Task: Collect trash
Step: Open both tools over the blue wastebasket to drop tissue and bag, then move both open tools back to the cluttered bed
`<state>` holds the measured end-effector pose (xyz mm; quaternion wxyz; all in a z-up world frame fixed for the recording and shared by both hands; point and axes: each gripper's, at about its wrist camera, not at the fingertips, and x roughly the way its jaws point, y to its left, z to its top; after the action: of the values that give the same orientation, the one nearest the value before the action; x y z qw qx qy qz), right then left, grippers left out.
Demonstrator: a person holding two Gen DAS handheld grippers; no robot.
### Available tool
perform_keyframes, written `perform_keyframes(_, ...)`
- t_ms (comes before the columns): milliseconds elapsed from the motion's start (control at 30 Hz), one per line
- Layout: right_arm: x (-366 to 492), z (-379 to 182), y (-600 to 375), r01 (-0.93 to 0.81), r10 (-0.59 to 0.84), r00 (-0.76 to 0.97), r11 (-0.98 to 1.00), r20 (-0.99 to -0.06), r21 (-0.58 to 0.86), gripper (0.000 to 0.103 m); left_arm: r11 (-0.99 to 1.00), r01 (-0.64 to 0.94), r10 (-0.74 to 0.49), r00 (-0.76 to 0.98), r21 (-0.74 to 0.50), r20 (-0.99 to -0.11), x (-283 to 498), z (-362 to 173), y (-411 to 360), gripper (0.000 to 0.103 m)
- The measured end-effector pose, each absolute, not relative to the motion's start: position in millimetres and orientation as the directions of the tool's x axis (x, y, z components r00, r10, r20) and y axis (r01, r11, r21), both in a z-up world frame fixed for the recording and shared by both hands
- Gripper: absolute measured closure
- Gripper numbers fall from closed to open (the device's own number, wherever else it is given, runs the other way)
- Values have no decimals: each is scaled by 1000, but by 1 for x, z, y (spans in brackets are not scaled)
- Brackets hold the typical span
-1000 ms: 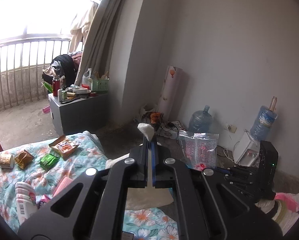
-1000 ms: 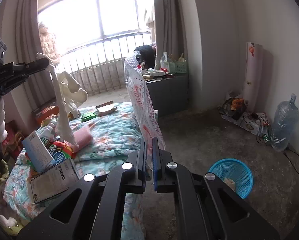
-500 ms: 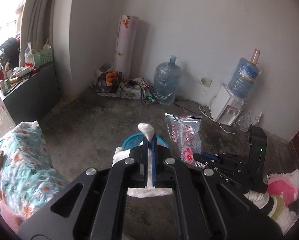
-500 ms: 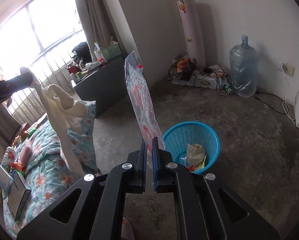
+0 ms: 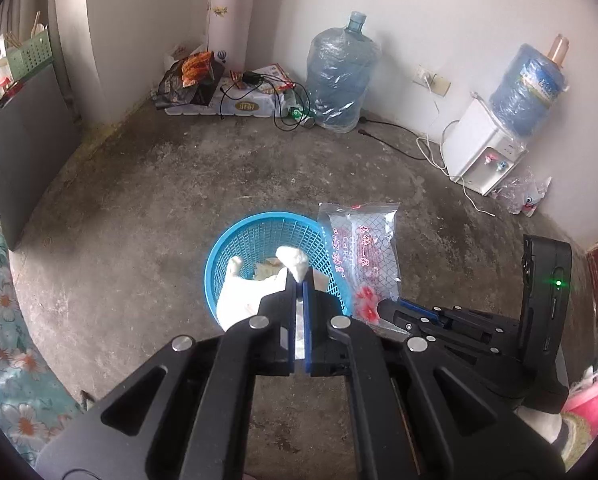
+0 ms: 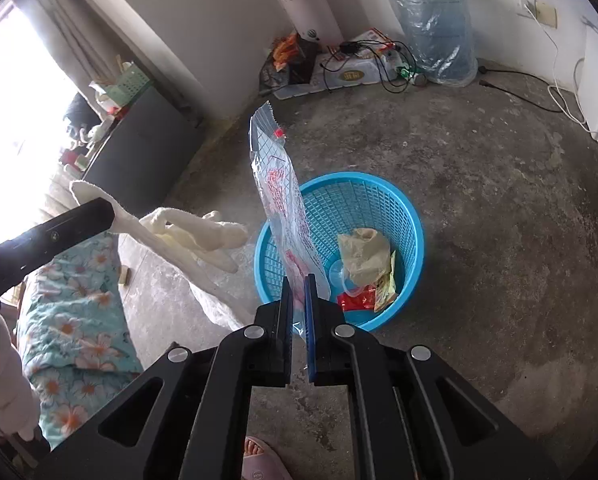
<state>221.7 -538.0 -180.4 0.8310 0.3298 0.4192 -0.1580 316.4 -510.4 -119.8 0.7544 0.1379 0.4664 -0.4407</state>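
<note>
Carrying trash: both grippers hang over the blue basket (image 6: 339, 248), the landmark for all places below.
Bed: flowered cover (image 6: 75, 304) far left of the basket.
Left gripper (image 5: 297, 280): clenched on a white plastic bag (image 5: 239, 296), which dangles above the basket's near-left rim, likely so it falls inside when let go.
Basket contents: crumpled wrappers (image 6: 367, 268) already at the bottom.
Right gripper (image 6: 297, 280): clenched on a clear printed wrapper (image 6: 283, 200), held upright at the basket's rim, ready to drop.
Water bottle (image 5: 341, 76): by the wall beyond the basket.

A wrapped water jug (image 5: 341, 80) stands by the wall, near a dispenser (image 5: 485, 150) (white, bottle-topped).
</note>
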Motion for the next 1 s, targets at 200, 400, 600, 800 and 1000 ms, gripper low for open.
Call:
perform_keyframes(200, 260, -228, -561, 606, 34, 536, 680, -843, 413, 82, 646, 744, -441, 180, -171, -880, 336, -160, -524, 42)
perform_keyframes(400, 266, -255, -555, 621, 29, 498, 686, -866, 380, 65, 661, 721, -506, 224, -208, -833, 340, -136, -495, 42)
perform_keyframes(600, 243, -238, -552, 608, 30, 553, 668, -832, 428, 65, 647, 736, -575, 300, -199, -761, 324, -86, -459, 41)
perform_keyframes(800, 216, -180, -525, 512, 23, 639, 733, -769, 448, 56, 622, 741, -669, 336, -252, -663, 285, -21, -391, 35)
perform_keyframes(1000, 194, -103, -481, 375, 61, 726, 800, -685, 468, 43, 647, 712, -705, 420, -274, -571, 236, 40, -314, 28)
